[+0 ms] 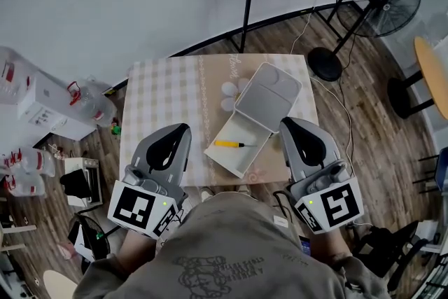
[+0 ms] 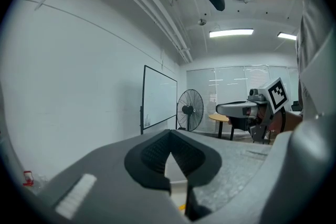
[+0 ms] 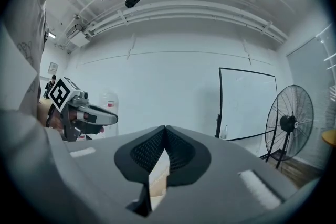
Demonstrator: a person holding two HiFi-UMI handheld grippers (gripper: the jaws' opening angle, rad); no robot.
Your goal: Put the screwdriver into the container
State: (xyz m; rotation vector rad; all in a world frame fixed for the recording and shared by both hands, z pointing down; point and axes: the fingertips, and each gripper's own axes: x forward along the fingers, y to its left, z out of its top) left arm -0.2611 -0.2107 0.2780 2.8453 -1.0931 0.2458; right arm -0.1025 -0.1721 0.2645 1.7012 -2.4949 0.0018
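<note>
Low in the frame, the left claw and right claw are being held fully closed and empty. At centre, the yellow screwdriver is lying inside the open container on the surface. It is being judged light and rigid, best gripped mid-handle.

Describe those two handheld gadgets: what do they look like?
The left gripper and right gripper are matching grey plastic shells with black ribbed pads. Each carries a white cube printed with black square markers. The person wears a grey printed sweatshirt.
</note>
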